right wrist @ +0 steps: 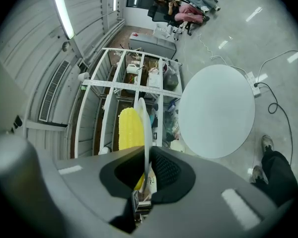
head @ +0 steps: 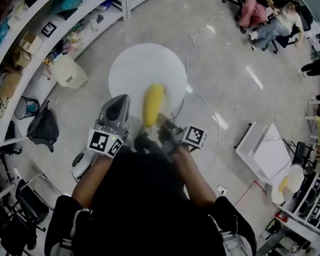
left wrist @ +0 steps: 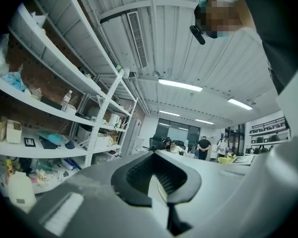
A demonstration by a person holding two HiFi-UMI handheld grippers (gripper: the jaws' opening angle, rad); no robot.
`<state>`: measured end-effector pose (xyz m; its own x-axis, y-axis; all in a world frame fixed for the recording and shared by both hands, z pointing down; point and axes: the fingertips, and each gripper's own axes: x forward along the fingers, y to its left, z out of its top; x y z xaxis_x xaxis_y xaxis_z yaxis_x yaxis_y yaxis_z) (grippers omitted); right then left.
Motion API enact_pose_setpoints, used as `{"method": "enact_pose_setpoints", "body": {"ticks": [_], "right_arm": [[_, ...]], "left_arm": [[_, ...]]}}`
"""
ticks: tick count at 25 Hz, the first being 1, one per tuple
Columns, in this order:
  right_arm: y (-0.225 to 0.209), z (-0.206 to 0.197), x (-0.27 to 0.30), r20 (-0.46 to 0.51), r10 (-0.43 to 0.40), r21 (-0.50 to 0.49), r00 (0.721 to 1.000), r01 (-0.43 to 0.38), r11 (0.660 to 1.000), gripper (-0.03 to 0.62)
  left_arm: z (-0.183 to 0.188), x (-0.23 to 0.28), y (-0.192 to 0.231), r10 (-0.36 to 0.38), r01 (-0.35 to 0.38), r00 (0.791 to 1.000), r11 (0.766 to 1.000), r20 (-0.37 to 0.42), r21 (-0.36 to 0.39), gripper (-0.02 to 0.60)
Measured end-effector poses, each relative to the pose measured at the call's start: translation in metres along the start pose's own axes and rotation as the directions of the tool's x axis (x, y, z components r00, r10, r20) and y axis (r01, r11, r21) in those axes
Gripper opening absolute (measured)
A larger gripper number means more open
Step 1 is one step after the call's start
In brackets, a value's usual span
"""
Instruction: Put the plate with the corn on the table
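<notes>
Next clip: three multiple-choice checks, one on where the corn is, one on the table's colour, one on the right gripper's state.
1. Where is the corn? A on the floor; B on the held plate; C on a shelf.
2. What colour is the round table? A black; B green; C white.
3. How is the right gripper? A open, empty; B shut on the corn; C shut on the plate.
Key: B, the corn rests against the plate; C, the tabletop is plain white; C, its jaws pinch the plate's rim.
</notes>
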<state>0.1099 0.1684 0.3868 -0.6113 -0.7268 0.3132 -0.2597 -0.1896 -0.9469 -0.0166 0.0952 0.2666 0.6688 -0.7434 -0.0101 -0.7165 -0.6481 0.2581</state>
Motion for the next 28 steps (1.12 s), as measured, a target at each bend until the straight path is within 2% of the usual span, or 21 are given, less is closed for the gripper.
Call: {"method": "enact_pose_setpoints", "body": {"ticks": [15, 28], "right_arm": [[0.001, 0.025, 0.009, -0.075, 0.035, 0.004, 0.997, -0.035, 0.999, 0.038], [-0.002, 0.039, 0.047, -0.083, 0.017, -0.017, 0.996, -0.018, 1.0, 0.038]], "left_arm": [[0.014, 0.015, -0.007, 0.089, -0.09, 0.996, 0.995, 0.02, 0.04, 0.0], [0.001, 0.034, 0.038, 0.101, -0.101, 0.995, 0.995, 0.002, 0.015, 0.001]]}}
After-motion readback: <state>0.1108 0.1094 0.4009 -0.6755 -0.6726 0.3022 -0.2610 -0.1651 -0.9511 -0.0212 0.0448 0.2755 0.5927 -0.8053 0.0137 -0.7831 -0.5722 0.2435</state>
